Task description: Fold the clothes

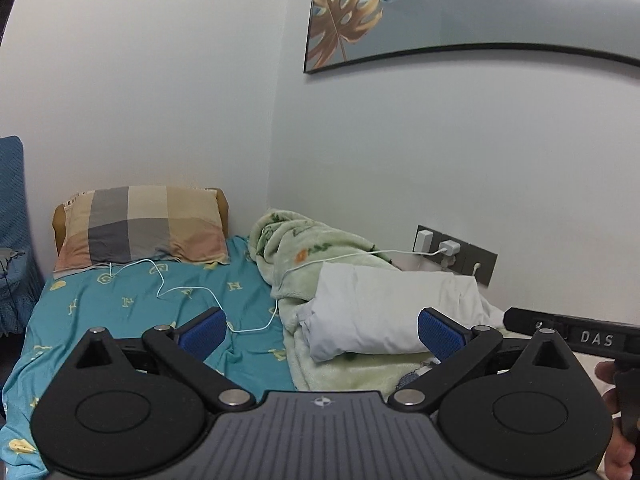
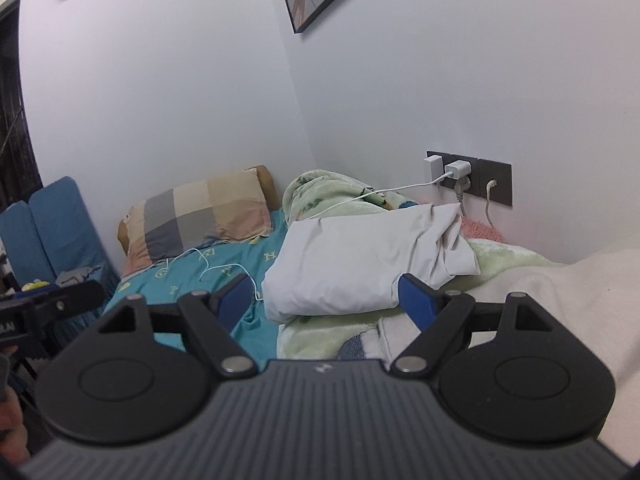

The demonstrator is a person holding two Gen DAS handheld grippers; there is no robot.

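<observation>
Folded white garment [image 1: 384,312]: a rounded, compact bundle lying on the pale green fleece blanket [image 1: 304,264] on the bed. In the left wrist view it sits ahead of the jaws, nearer the right-hand pad; in the right wrist view [image 2: 360,264] it lies ahead of the jaws and spans most of the gap between them. Neither pair of jaws touches it.

Left gripper [image 1: 322,330]: jaws spread wide, blue pads facing each other, nothing between them.

Right gripper [image 2: 326,300]: jaws spread, nothing pinched. Its dark body also shows at the right edge of the left wrist view, with part of a hand beneath it.

Green fleece blanket: bunched up beyond the garment against the wall, and spread flat under it.

Teal bedsheet [image 1: 132,304]: printed with pale letters, left of the left jaws and beyond them.

Checked pillow [image 1: 140,226]: grey, beige and pink squares, at the far end of the bed, beyond the left-hand pad.

White charging cable [image 1: 192,292]: trails across the sheet and over the blanket to a white plug [image 1: 448,248] in the dark wall socket strip [image 1: 476,260], beyond the right-hand pad.

Framed leaf picture [image 1: 400,20]: on the wall above.

Blue chair [image 2: 56,224]: far left of the right jaws.

Cream blanket [image 2: 592,300]: right of the right jaws.
</observation>
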